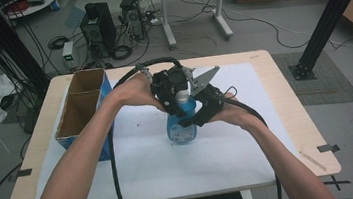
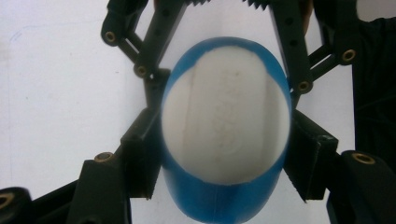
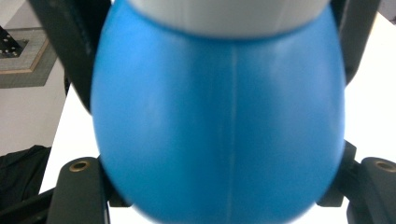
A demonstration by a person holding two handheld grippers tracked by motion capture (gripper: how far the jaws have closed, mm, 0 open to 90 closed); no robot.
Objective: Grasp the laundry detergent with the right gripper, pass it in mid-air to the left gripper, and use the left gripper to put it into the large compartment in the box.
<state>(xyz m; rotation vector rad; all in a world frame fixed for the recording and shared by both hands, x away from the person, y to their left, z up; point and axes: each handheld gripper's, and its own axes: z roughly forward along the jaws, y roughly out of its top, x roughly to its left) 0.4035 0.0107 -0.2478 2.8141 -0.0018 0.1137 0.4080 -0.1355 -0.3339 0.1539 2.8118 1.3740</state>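
The blue bottle (image 1: pixel 182 124) stands upright near the middle of the surface (image 1: pixel 279 133), well clear of its edges, with both tools on it. The left hand-held gripper (image 1: pixel 176 97) is clenched on the white cap (image 2: pixel 224 121) from above. The right hand-held gripper (image 1: pixel 201 114) reaches in from the side around the blue body (image 3: pixel 219 126), but whether its pads press on the wall cannot be told. That is probably the risk: if the right side is slack, any twist or pull on the cap could spin or tip the whole bottle, or the smooth rounded wall could slide out sideways.
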